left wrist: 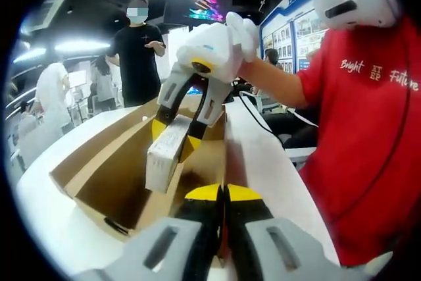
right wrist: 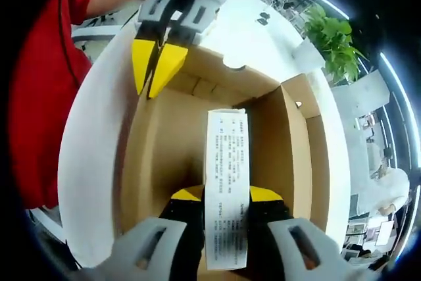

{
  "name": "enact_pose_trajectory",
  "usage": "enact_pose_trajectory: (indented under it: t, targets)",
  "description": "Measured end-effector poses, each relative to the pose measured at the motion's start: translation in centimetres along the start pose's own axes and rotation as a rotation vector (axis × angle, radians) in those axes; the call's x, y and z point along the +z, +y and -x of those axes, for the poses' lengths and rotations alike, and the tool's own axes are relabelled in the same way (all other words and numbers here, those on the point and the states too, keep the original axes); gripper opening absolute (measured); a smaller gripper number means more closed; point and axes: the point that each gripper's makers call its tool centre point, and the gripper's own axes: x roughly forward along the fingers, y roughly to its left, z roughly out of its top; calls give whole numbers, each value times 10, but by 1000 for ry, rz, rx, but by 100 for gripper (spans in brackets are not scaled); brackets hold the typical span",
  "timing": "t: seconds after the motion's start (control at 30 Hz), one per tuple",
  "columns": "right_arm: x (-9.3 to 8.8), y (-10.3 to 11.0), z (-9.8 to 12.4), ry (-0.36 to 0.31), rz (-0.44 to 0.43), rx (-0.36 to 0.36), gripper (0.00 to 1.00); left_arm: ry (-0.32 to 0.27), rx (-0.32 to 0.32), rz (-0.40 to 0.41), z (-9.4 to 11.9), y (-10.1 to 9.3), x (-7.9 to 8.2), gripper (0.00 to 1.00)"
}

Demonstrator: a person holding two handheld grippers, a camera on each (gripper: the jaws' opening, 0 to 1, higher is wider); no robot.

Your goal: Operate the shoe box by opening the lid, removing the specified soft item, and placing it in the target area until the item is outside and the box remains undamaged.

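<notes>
An open shoe box [left wrist: 112, 176], white outside and brown cardboard inside, lies on a white table. My right gripper [left wrist: 174, 137] reaches down into it and is shut on a flat white packet [left wrist: 161, 159]. In the right gripper view the packet [right wrist: 227, 162] carries printed text and stands between that gripper's [right wrist: 227, 195] yellow-tipped jaws, over the box's floor [right wrist: 164, 143]. My left gripper [left wrist: 223, 192] is at the box's near wall, jaws pressed together with a thin strip of cardboard between them. From the right gripper view, the left gripper [right wrist: 156, 70] pinches the box's rim.
A person in a red shirt [left wrist: 368, 129] with a white headset stands close on the right. Several other people [left wrist: 138, 51] stand behind the table. A white panel [left wrist: 260, 156] runs along the box's right side. A green plant [right wrist: 335, 34] stands beyond the box.
</notes>
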Motion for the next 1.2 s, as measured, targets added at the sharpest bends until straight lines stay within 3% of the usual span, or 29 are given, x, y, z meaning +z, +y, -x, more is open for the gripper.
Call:
enact_pose_trajectory:
  t: [0.93, 1.2]
  targets:
    - [-9, 8, 4, -7, -12, -26, 21, -5, 1, 6, 1, 2, -2, 1]
    - [-14, 1, 13, -10, -32, -47, 21, -5, -2, 6, 1, 2, -2, 1]
